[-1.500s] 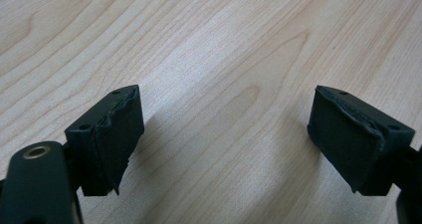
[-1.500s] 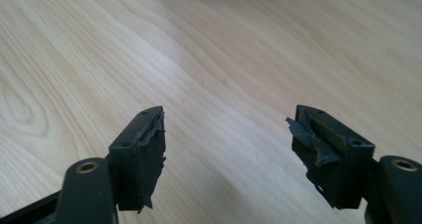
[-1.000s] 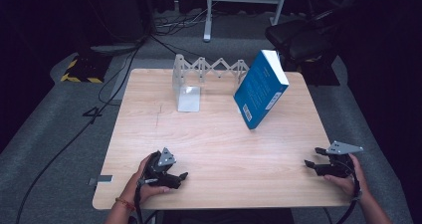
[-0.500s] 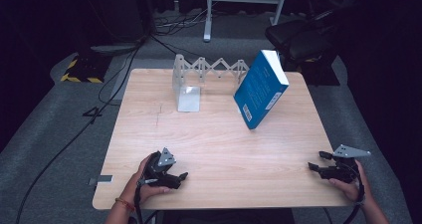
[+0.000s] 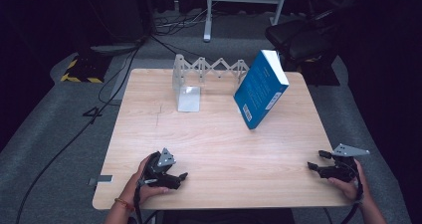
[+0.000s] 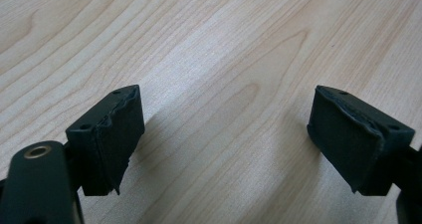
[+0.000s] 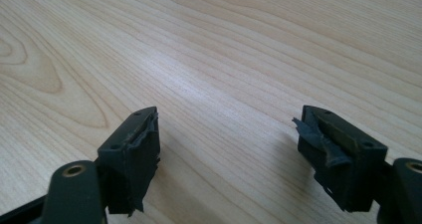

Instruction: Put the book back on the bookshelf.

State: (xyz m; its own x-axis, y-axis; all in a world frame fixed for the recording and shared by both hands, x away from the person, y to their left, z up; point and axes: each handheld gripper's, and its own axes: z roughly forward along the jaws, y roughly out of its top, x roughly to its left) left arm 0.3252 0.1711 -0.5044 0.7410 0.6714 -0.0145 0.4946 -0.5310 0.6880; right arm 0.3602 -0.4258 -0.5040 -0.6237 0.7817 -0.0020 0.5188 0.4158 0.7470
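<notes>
Left gripper: my left gripper (image 5: 175,176) sits low at the near edge of the counter, far on the near-left side of the blue book. In its own view (image 6: 226,134) the jaws are spread wide and I see nothing but bare wood grain between them. It holds nothing.
Right gripper: my right gripper (image 5: 318,161) is at the near right corner of the counter, well nearer than the blue book, with the grey plate on top. Its own view (image 7: 226,152) shows the jaws spread wide over plain wood, pinching nothing. The rubber on both pads looks torn at the edges.
Hands: my left hand (image 5: 144,184) wraps the left gripper from behind; my right hand (image 5: 348,184) holds the other, off the counter's right edge.
Blue book: the blue book (image 5: 259,89) stands tilted at the far right of the counter (image 5: 224,134), its top leaning away to the right.
Rack: a folding metal rack (image 5: 209,72) runs leftward from the blue book along the far edge, touching or just behind it; I cannot tell which.
</notes>
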